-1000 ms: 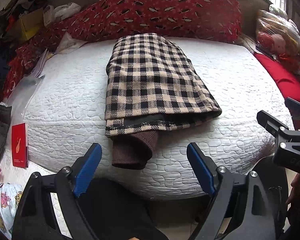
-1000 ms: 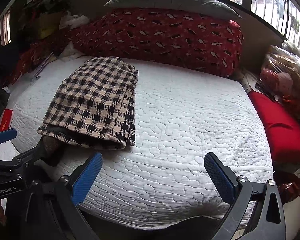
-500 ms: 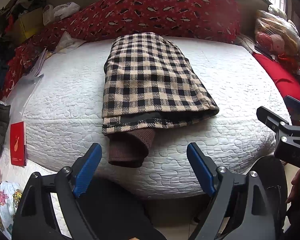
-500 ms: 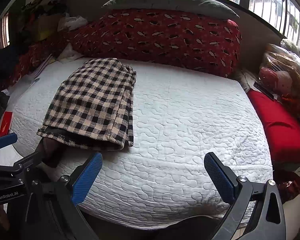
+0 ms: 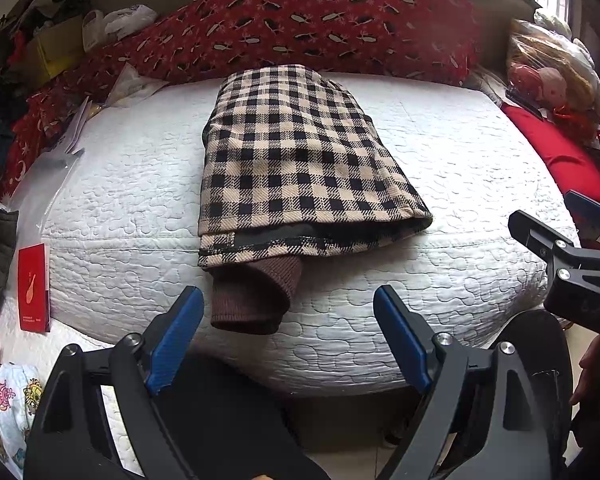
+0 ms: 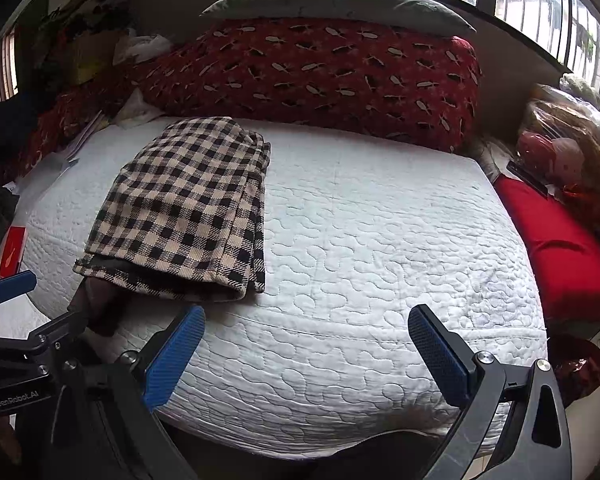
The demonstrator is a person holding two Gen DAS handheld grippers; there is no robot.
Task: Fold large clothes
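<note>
Over the last second the quilted bed (image 5: 460,160) and the folded checked garment (image 5: 296,160) on its left half sit unchanged; only our view drifted slightly. Brown cuff (image 5: 256,300) still hangs over the near edge. Left gripper (image 5: 288,340) and right gripper (image 6: 306,356) stay spread wide, holding nothing, so we judge the fold essentially done, cuff tuck pending.

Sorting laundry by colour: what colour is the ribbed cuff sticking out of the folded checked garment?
Dark brown cuff, clearest in the left wrist view.
</note>
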